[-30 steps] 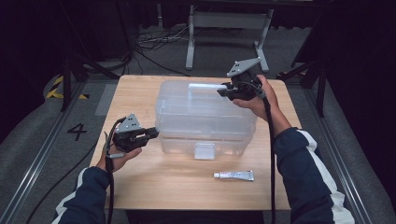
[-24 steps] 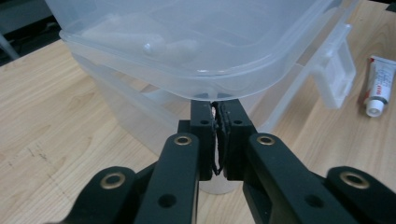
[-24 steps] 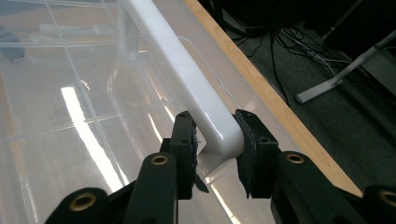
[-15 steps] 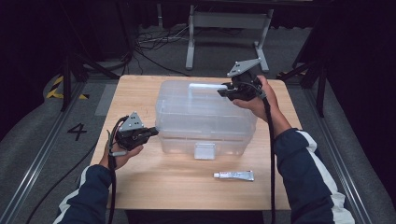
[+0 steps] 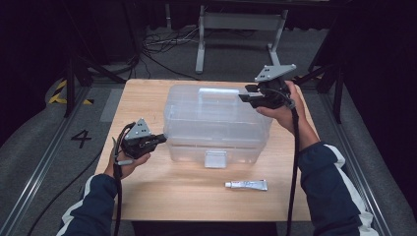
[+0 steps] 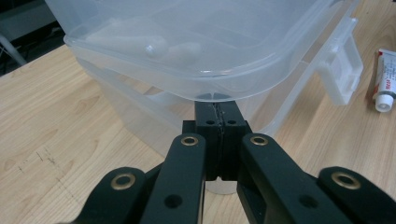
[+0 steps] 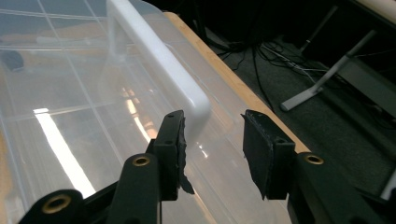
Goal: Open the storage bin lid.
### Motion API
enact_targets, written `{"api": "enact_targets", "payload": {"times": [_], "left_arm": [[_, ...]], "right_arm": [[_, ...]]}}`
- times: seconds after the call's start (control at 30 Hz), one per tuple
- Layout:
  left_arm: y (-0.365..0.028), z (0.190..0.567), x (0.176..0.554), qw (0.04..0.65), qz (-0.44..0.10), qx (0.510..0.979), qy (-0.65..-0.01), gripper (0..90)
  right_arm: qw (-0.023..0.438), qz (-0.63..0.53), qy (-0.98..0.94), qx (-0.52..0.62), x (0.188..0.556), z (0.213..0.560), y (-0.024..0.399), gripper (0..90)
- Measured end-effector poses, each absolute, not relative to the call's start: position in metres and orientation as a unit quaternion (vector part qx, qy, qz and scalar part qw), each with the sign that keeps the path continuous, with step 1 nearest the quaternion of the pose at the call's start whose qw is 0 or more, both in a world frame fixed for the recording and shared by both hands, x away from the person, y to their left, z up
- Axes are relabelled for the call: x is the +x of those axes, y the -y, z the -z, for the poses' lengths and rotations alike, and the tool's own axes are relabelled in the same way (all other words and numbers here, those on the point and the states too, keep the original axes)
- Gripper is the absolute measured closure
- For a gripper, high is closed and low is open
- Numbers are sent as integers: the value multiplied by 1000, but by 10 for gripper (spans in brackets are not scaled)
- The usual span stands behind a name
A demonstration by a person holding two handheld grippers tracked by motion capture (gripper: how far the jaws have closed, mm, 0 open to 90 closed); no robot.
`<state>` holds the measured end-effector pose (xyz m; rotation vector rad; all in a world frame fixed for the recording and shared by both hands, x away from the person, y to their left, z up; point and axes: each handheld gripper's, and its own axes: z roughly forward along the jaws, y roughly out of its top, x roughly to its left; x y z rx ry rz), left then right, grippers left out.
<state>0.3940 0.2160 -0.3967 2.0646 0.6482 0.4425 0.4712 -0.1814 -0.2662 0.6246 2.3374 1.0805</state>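
High view shows the clear plastic box in the middle of the wooden table, with its lid on and a white front latch at 6 o'clock of the box. Compared with the picture from 1 second ago, the right gripper has drawn back a little from the lid toward 3 o'clock, and its jaws have just been opening; they now stand apart with nothing pressed between them. The left gripper is at the same place as before, at 9 o'clock of the box, with its tips against the box's left corner. The small tube lies as before near the table's front edge, at 5 o'clock from the box and apart from it. Left gripper view gives what the high view cannot: the 2 black jaws are fully together, pad against pad, with nothing between them, and their tips sit just under the rim of the lid at the box corner; whether they touch the plastic I cannot tell. It also shows the latch and the tube's white cap at 3 o'clock. Right gripper view shows the white carrying handle on the lid, its end just beyond the open pads.
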Motion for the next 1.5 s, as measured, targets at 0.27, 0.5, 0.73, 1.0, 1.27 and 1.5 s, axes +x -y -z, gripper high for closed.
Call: {"api": "enact_targets", "payload": {"times": [0.27,0.5,0.73,1.0,1.27,1.5], "left_arm": [[-216,396,395,451,-174,836,-260,899],[-217,395,395,448,-176,838,-258,899],[-217,394,396,451,-174,837,-258,899],[-217,392,398,452,-175,836,-257,899],[-217,387,399,462,-183,829,-255,899],[-216,385,400,465,-183,827,-259,899]], "right_arm": [[260,-422,-833,244,454,267,224,573],[265,-417,-826,271,445,293,266,543],[276,-428,-812,286,435,313,292,520],[256,-428,-816,293,431,333,298,504],[235,-416,-835,272,426,364,297,475],[213,-415,-850,246,420,380,291,455]]}}
